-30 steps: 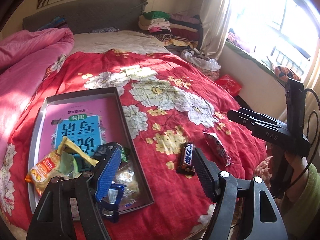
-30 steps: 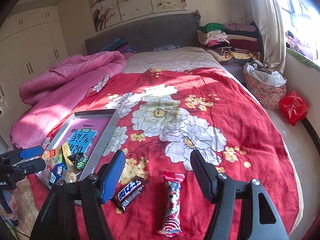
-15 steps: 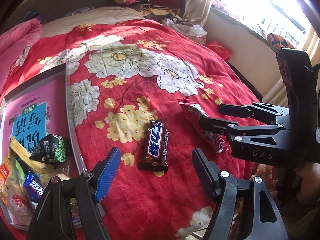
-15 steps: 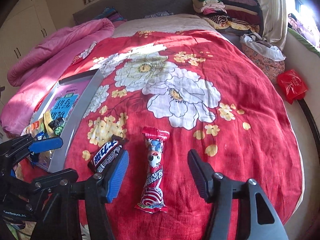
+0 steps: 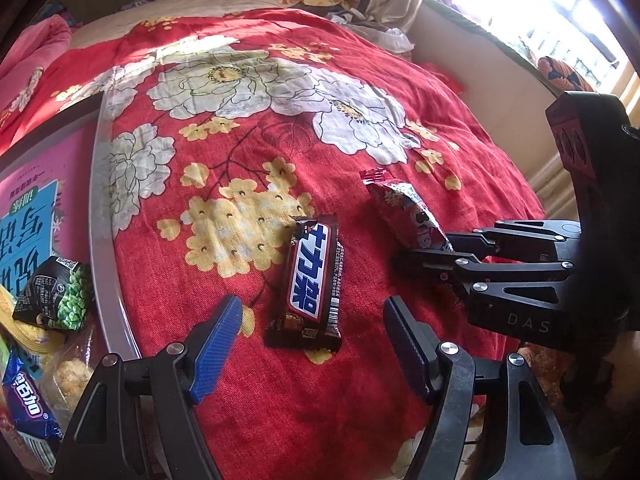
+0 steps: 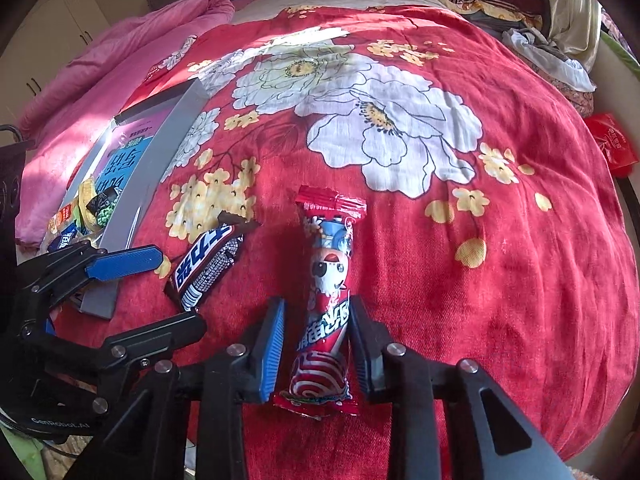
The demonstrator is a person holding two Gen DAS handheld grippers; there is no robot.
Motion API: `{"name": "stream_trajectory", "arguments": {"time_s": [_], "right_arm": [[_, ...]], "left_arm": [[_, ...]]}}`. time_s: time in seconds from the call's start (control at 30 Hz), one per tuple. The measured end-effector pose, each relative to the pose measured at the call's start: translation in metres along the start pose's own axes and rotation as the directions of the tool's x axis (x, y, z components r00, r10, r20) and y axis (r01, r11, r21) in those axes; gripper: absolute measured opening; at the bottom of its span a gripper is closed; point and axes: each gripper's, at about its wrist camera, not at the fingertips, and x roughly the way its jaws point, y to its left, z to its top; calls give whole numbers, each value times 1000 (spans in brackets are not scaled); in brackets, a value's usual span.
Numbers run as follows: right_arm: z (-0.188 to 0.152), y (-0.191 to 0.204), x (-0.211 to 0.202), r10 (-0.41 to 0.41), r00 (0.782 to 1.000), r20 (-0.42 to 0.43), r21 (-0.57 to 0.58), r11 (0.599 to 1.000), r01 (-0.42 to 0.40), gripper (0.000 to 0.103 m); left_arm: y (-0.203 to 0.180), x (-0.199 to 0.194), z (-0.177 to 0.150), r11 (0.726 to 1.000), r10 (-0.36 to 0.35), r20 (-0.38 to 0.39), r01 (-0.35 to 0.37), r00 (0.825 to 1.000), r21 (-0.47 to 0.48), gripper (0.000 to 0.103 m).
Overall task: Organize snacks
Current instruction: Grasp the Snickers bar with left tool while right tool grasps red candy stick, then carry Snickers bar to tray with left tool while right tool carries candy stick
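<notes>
Below, on the red floral bedspread [image 5: 340, 80], the left gripper [image 5: 312, 344] hangs spread wide around the near end of the brown chocolate bar [image 5: 314, 276], touching nothing. At three o'clock from it, the right gripper [image 6: 318, 344] has narrowed around the red candy stick [image 6: 326, 292]; contact seems likely, though I cannot tell. The snack tray [image 5: 98, 216] sits at nine o'clock.

Sunlight from a bright window [image 5: 576, 12] falls across a red floral bedspread [image 6: 400, 128], pink quilt [image 6: 132, 52] alongside.
</notes>
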Motion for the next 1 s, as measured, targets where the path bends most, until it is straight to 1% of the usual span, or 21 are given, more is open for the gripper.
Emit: {"name": "stream_trajectory", "arguments": {"time_s": [0.03,0.13,0.2,0.27,0.33,0.5,0.67,0.87,1.0], "right_arm": [[1,-2,1,14,1000,-2,14,1000,-14,22],[2,-5,0,33,999,10,33,999,-34,20],[3,-2,-2,36,999,26,20,999,-36,19],[4,-1,-6,38,998,50,14,999,-39,18],[7,-2,-10,54,996,73,21,998,-56,18],[11,-2,-17,76,990,116,18,997,-78,17],[15,5,-27,90,981,170,-12,996,-90,17],[19,25,-42,130,961,245,-80,990,-114,17],[22,49,-51,180,943,279,-132,980,-148,17]], "left_arm": [[0,1,1,1000,2,1,-2,1000,2,73],[1,6,3,1000,5,-6,-5,1000,-4,66],[1,9,4,1000,4,-6,-4,1000,-11,57],[0,11,4,1000,5,-7,-5,1000,-10,36],[1,13,4,1000,9,-10,-9,1000,-9,31],[8,8,3,998,-32,17,33,999,-44,29],[12,-9,3,997,-39,60,43,997,-60,29],[21,-49,-1,997,-17,137,26,990,-68,29],[34,-83,-9,997,34,195,-19,980,-77,29]]}}
